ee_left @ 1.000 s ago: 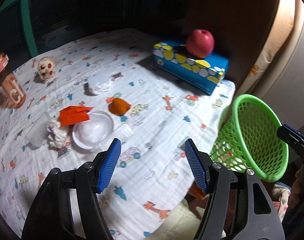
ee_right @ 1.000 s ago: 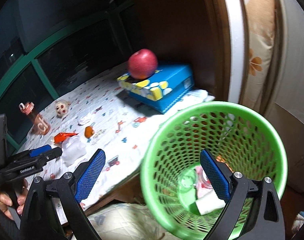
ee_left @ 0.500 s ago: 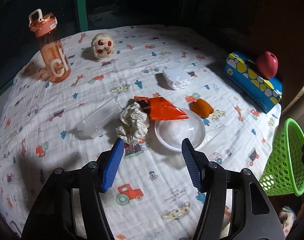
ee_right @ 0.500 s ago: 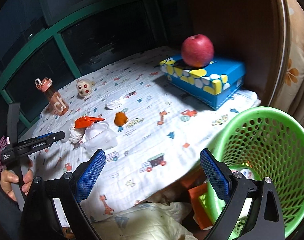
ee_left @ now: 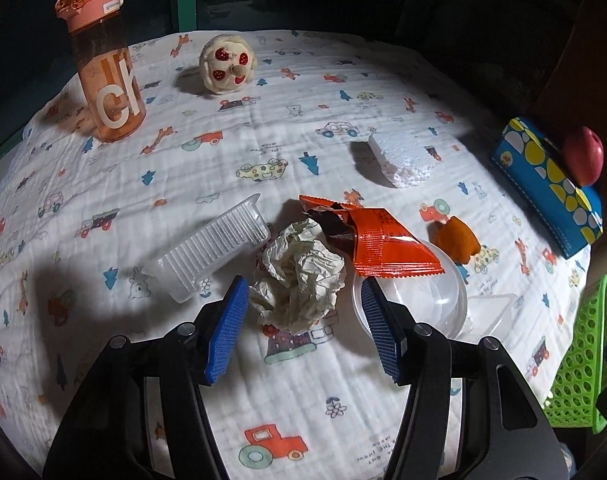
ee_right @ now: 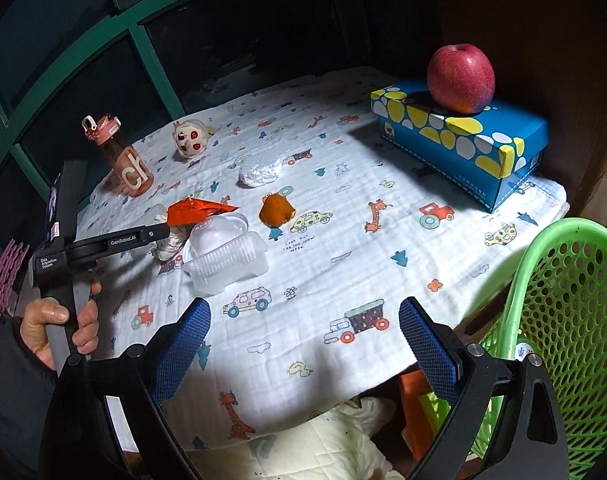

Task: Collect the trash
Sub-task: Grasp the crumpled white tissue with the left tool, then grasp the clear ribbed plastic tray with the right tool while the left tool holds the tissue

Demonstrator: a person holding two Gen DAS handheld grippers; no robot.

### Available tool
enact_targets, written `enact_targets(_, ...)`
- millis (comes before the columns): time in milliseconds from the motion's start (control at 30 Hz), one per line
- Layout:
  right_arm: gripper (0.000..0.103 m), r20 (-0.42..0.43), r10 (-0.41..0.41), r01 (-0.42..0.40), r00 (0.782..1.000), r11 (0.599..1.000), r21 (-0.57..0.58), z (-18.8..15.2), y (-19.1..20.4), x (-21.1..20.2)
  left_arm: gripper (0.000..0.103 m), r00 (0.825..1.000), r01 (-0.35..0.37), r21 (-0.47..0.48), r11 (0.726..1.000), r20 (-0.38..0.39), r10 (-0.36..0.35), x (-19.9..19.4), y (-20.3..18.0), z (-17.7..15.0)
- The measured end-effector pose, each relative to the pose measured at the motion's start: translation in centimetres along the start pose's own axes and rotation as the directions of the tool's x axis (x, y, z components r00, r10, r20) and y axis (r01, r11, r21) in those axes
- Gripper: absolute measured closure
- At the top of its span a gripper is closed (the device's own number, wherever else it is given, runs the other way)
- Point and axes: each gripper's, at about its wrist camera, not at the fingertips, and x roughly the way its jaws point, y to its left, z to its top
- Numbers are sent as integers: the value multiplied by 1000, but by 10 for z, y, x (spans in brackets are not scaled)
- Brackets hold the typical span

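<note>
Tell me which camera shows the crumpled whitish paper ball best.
Left wrist view: the crumpled whitish paper ball fills the centre, lying between the open left gripper fingers. The right wrist view shows only a small part of it, behind the left gripper's arm.

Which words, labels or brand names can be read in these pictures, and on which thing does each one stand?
"ck" (second letter cut off by the curve): on the orange water bottle.
"GenRobot.AI": on the arm of the left gripper.
"Data Acquisition System": on that gripper's body, small.
"LOOK OUT FOR THE SNOW MOON": printed on the tablecloth, barely legible.
Print on the orange wrapper, the bottle's lid label and the blue box: too small to read.
</note>
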Motion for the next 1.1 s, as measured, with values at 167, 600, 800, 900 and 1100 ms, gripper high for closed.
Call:
enact_targets(167,11,-21,23,-24,1000,999,-26,0,8,13,46,1000,-4,5,1000,-8,4,10,1,2)
enact_targets(600,10,-98,77,-88,992,990,-113,3,36,63,75,999,43,21,999,-5,-43,6,6,2)
enact_targets(800,10,-129,87,-105,988,984,-142,7,47,88,76,997,80,11,997,1,-80,-9,10,-5)
enact_targets(900,10,-141,87,-111,986,979,-169,9,54,99,76,996,93,13,996,5,-93,-19,12,-9)
enact_targets(1100,10,-160,63,-97,985,973,-211,12,62,121,76,994,109,8,994,23,-109,-37,19,-14)
